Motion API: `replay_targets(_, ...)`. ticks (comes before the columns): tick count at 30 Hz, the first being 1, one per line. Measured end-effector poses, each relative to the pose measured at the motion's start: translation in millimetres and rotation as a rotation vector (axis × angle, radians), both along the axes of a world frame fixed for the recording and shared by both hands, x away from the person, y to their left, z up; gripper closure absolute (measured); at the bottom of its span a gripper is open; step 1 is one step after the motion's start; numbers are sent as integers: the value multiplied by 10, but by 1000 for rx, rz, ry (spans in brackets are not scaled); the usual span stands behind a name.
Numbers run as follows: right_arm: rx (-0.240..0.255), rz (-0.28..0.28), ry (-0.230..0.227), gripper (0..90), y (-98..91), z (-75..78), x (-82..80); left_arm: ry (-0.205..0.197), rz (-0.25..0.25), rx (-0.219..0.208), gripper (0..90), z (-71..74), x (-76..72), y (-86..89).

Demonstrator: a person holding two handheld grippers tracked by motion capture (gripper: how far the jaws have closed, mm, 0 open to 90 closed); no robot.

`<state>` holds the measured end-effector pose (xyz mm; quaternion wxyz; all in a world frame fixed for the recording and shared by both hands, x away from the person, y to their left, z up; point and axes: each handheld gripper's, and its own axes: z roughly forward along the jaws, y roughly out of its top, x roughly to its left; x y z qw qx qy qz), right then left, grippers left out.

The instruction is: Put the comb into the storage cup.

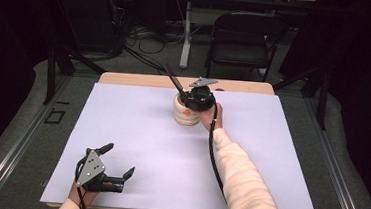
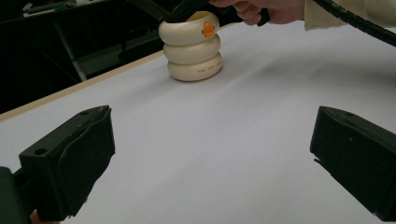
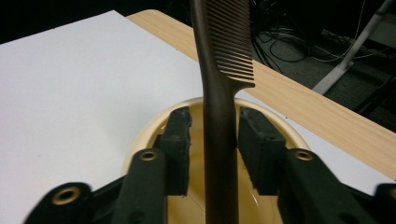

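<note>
From the high view, my right gripper (image 1: 190,101) hangs over the holder (image 1: 185,111), a cream ribbed pot standing near the far edge of the bench (image 1: 136,130). The comb (image 1: 174,81) leans out of the pot toward the far left. My left gripper (image 1: 117,165) rests open and empty at the near left corner, well apart from the work. To do this step well, I judge I should let the comb settle against the pot's wall and draw my right gripper straight up, without brushing the handle. From here I cannot tell how deep the comb sits; my gripper covers the pot's mouth.

In the left gripper view, the pads (image 2: 74,158) stand wide with bare bench between them. The holder (image 2: 191,49) stands farther off, an orange mark on its top ring and small print on the bottom ring too fine to read. The right hand (image 2: 261,9) is cut off by the top edge.

In the right gripper view, the comb (image 3: 219,116) stands upright between my pads (image 3: 180,140), with a gap showing on each side, so the jaws are loose and not pressing it. They reach down inside the holder's rim (image 3: 140,140). The comb's lower end is hidden behind my gripper, and its top runs off the frame, so I cannot tell whether it touches the bottom.
</note>
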<state>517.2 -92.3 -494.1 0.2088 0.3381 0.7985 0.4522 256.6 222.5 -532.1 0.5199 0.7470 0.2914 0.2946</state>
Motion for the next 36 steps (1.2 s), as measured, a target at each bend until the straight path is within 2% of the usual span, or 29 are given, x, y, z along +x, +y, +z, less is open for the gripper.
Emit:
replay_targets(1, -6, 3, -1, 586, -7, 7, -7, -1, 1, 0, 1, 1, 0, 2)
replay_targets(2, -3, 1, 4, 511, -15, 16, -18, 0, 1, 0, 2, 1, 0, 2)
replay_targets(10, -10, 1, 36, 285, -100, 126, -103, 2, 1, -2, 2, -1, 1, -6)
replay_targets(14, 3, 14, 53, 226, -147, 201, -158, 2, 1, 1, 1, -1, 1, -8)
replay_targets(20, 6, 62, 80, 150, -211, 289, -258, 4, 1, 3, 2, -3, 3, -10)
replay_targets(36, -2, 114, 121, 18, -367, 334, -552, 5, 1, 6, 2, -4, 1, -9)
